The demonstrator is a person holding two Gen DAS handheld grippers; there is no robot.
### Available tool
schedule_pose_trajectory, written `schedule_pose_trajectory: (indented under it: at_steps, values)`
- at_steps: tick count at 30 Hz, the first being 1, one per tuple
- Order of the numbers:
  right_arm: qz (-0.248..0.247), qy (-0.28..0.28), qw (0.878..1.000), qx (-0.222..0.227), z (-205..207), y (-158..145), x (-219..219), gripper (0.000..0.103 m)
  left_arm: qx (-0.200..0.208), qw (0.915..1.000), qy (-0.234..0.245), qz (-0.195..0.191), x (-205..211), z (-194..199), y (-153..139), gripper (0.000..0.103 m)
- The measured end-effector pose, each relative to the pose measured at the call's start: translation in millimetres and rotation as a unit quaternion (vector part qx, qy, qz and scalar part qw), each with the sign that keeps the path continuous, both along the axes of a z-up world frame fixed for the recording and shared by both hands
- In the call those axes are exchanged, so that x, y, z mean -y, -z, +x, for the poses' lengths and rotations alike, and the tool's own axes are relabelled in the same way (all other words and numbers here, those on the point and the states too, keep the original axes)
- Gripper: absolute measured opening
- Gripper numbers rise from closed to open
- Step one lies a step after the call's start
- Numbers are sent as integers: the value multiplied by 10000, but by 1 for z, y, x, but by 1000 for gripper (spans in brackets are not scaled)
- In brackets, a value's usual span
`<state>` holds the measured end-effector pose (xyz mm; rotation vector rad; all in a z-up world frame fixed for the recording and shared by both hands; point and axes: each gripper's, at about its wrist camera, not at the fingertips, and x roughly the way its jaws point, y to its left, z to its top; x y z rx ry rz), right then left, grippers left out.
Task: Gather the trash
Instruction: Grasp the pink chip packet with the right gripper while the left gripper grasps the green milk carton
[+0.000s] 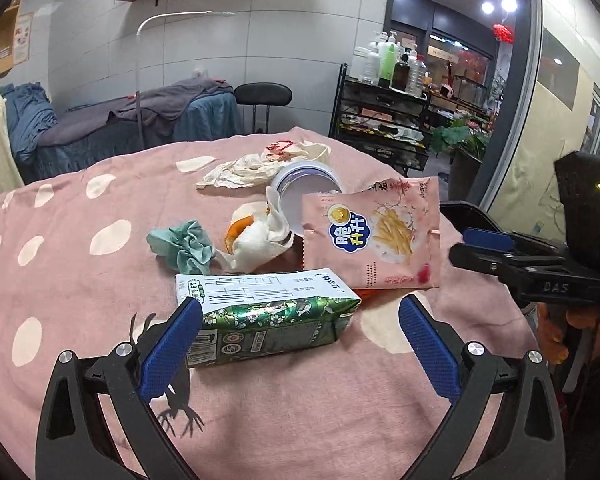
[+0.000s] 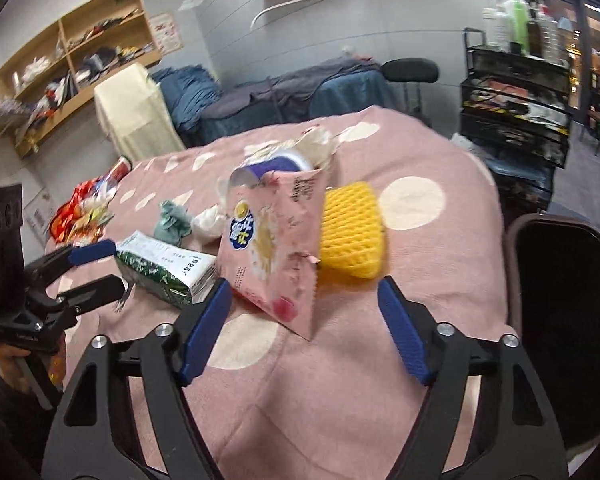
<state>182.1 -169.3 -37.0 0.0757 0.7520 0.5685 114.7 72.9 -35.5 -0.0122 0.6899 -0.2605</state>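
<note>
A green and white milk carton [image 1: 268, 316] lies on the pink spotted cloth [image 1: 80, 264]. My left gripper [image 1: 296, 344] is open, and the carton's near part lies between its fingers. A pink snack bag [image 1: 374, 236] stands propped behind the carton; in the right wrist view the bag [image 2: 276, 248] stands just ahead of my open right gripper [image 2: 304, 320]. The carton also shows there [image 2: 168, 270]. A white tub [image 1: 304, 192], crumpled white tissue [image 1: 256, 240], a teal cloth wad [image 1: 184, 246] and cream paper [image 1: 260, 166] lie behind.
A yellow foam fruit net [image 2: 352, 232] lies behind the snack bag. Red and orange wrappers [image 2: 84, 212] sit at the table's left edge. A dark chair back [image 2: 564, 280] stands to the right of the table. A black shelf cart [image 1: 380, 120] stands beyond.
</note>
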Motion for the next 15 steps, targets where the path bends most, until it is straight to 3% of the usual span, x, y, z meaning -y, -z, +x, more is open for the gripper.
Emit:
schedule_pose_trajectory:
  at_steps: [5,6,7,9,12,15]
  values:
    - [-94,-465,9981,-384,25,12,-19,60,17,9987,240,458,-1,8,-11,98]
    - [-25,-504,9974,-505,31,14,-22,53,43,9980,311,553,-2,8,-14,98]
    - [9,-534,9970,-557,34,16,-24,38,53,9974,380,604,-3,10,-17,98]
    - [83,-664,9962,-553,36,14,-29,25,-89,9952,715,668,-1,16,-20,98]
    - [123,-891,9948,-468,34,10,-36,16,-428,9843,1329,1079,7,32,-14,98]
    - [170,-1002,9940,-413,29,7,-38,9,-840,9642,1926,1617,15,51,-3,98]
